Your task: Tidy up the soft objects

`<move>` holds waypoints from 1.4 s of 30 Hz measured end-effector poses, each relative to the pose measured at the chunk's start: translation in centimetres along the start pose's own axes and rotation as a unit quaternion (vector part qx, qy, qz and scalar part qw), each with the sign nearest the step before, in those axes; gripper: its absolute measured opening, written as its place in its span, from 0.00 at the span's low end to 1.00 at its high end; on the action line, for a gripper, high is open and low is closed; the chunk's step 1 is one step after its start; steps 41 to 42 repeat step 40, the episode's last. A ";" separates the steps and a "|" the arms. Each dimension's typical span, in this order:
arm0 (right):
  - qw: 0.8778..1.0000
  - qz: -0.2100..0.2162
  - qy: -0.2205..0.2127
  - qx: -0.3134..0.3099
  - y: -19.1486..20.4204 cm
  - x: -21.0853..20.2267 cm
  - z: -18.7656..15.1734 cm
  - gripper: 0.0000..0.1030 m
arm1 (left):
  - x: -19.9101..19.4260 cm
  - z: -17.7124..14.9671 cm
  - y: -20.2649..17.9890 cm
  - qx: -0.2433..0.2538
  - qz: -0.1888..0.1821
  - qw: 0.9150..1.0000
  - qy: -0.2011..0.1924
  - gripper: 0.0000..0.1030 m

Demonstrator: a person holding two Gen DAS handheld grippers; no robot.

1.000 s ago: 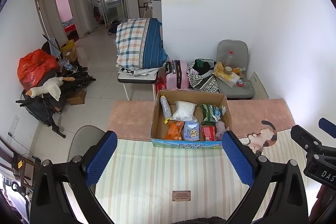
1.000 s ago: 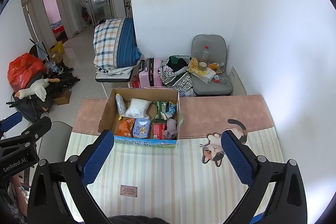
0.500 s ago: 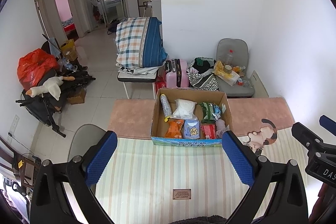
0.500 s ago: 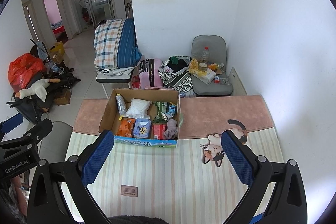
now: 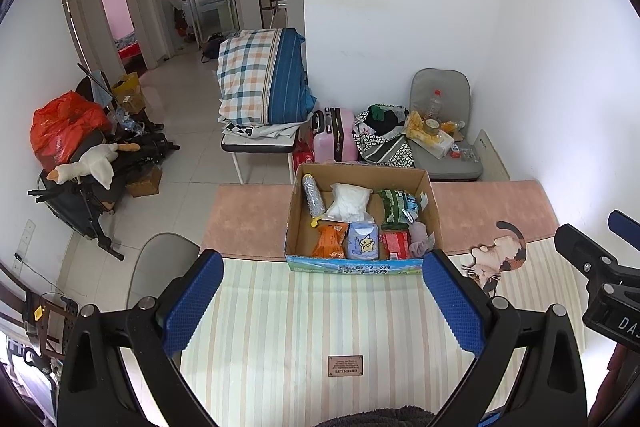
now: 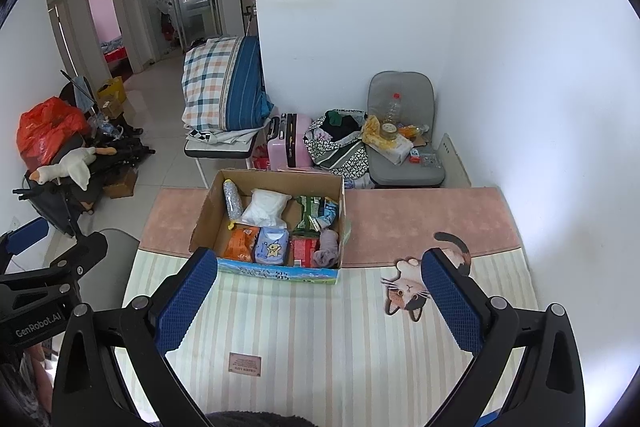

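An open cardboard box [image 5: 362, 173] stands on the striped mat, also in the right wrist view [image 6: 280, 179]. Inside lie a white soft bag [image 5: 349, 202], an orange packet [image 5: 330, 245], a blue tissue pack [image 5: 363, 241], a red packet [image 5: 394, 244], a green packet [image 5: 396, 209], a plastic bottle [image 5: 313, 200] and a pinkish cloth [image 5: 420, 243]. My left gripper [image 5: 322, 301] is open and empty, held above the mat in front of the box. My right gripper [image 6: 316, 301] is open and empty, to the right of the left one.
A striped mat with a cat picture [image 6: 420, 283] and a small label [image 6: 245, 363] covers the table. A pink strip [image 6: 424, 219] runs behind the box. Beyond stand a grey chair [image 6: 404, 151], a pink suitcase [image 6: 286, 143] and a plaid bundle [image 6: 224, 87].
Both grippers have drifted very slightly; the view barely shifts. Nothing in the box has moved.
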State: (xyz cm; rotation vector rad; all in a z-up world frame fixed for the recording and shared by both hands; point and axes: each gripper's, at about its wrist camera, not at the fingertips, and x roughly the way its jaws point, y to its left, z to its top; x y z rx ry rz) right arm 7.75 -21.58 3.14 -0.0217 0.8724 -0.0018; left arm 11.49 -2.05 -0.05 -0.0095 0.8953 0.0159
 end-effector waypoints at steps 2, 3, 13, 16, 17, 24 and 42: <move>1.000 -0.001 -0.001 -0.001 0.1 0.0 -0.1 1.00 | 0.0 0.0 0.0 0.000 0.000 1.000 0.000 0.99; 1.000 0.000 -0.002 -0.001 0.0 0.0 0.0 1.00 | -0.1 -0.1 0.0 0.000 0.001 1.000 -0.001 0.99; 1.000 0.001 0.000 0.001 0.1 0.0 -0.3 1.00 | 0.1 0.3 -0.2 0.003 -0.002 1.000 -0.003 0.99; 1.000 -0.001 0.000 0.002 0.1 0.0 -0.4 1.00 | 0.1 0.3 -0.2 0.004 -0.002 1.000 -0.003 0.99; 1.000 -0.001 0.000 0.002 0.0 0.0 -0.3 1.00 | 0.1 0.4 -0.2 0.005 -0.002 1.000 -0.002 0.99; 1.000 -0.004 -0.004 0.005 0.0 0.0 -0.7 1.00 | -0.1 0.5 -0.1 0.003 -0.002 1.000 -0.005 0.99; 1.000 -0.004 -0.004 0.005 0.0 -0.1 -0.7 1.00 | -0.3 0.7 -0.1 0.005 -0.002 1.000 -0.006 0.99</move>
